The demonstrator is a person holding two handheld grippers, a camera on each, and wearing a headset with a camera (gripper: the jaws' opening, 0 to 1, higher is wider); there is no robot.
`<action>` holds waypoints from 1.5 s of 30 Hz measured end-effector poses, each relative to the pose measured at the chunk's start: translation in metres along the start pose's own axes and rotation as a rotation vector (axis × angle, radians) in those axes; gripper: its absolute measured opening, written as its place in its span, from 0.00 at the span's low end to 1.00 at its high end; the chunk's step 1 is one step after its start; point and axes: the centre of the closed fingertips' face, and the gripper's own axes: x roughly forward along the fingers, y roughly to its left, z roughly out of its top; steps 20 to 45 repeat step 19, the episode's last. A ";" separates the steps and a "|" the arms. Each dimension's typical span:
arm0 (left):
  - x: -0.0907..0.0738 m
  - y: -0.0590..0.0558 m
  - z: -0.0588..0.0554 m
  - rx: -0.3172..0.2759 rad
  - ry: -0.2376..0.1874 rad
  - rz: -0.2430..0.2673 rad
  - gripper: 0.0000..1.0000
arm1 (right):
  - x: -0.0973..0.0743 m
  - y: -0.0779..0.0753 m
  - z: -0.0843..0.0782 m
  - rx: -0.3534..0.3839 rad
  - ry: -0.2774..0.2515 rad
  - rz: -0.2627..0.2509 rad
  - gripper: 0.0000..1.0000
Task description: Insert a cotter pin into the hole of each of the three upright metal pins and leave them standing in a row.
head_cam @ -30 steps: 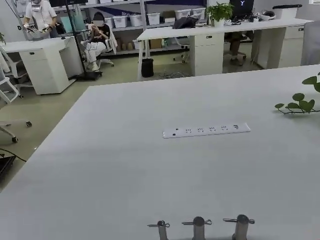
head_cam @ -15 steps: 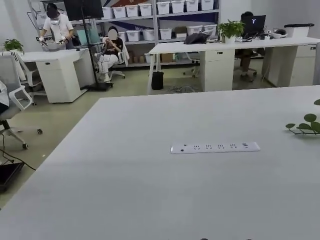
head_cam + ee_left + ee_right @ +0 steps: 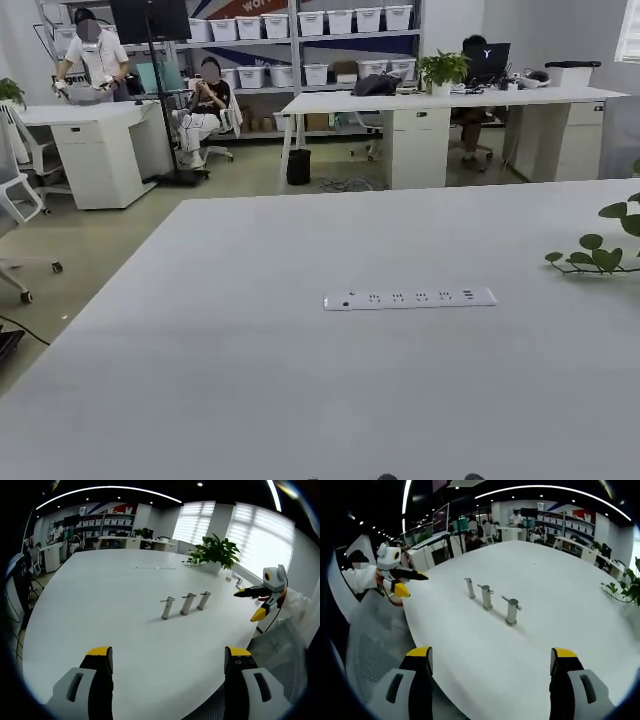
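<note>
Three upright metal pins stand in a row near the table's front edge: in the left gripper view the pins [image 3: 187, 603] each carry a thin cotter pin [image 3: 164, 600] across the top. The right gripper view shows the same row of pins [image 3: 486, 596]. In the head view just their tops [image 3: 385, 477] peek over the bottom edge. My left gripper [image 3: 168, 655] is open and empty, well back from the row. My right gripper [image 3: 492, 654] is also open and empty, off the table's edge. Each appears in the other's view: right gripper [image 3: 248, 605], left gripper [image 3: 412, 584].
A white power strip [image 3: 410, 299] lies mid-table. A leafy plant [image 3: 595, 252] trails in at the right; it is potted [image 3: 215, 555] at the far side. The white tabletop [image 3: 250, 380] is broad. Desks, shelves and people are in the room behind.
The head camera has tilted up, so the pins have slid to the picture's bottom edge. Nothing on the table has visibly moved.
</note>
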 end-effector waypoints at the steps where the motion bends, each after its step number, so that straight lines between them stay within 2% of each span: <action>1: 0.000 -0.002 -0.004 0.004 0.021 -0.014 0.91 | 0.000 0.000 0.001 0.004 -0.005 0.001 0.96; 3: 0.001 -0.001 -0.011 0.025 0.048 -0.014 0.92 | 0.000 0.001 0.003 0.008 -0.007 0.004 0.97; 7: 0.002 -0.003 -0.014 0.016 0.051 -0.026 0.93 | -0.002 -0.001 0.005 0.008 -0.004 -0.003 0.98; 15: 0.003 -0.004 -0.009 0.009 0.041 -0.043 0.94 | -0.007 -0.002 0.004 0.023 0.000 -0.023 0.98; 19: 0.002 -0.001 -0.005 0.010 0.027 -0.037 0.94 | -0.014 -0.004 -0.001 0.076 -0.019 -0.040 0.98; 45: 0.002 -0.001 -0.005 0.010 0.027 -0.037 0.94 | -0.014 -0.004 -0.001 0.076 -0.019 -0.040 0.98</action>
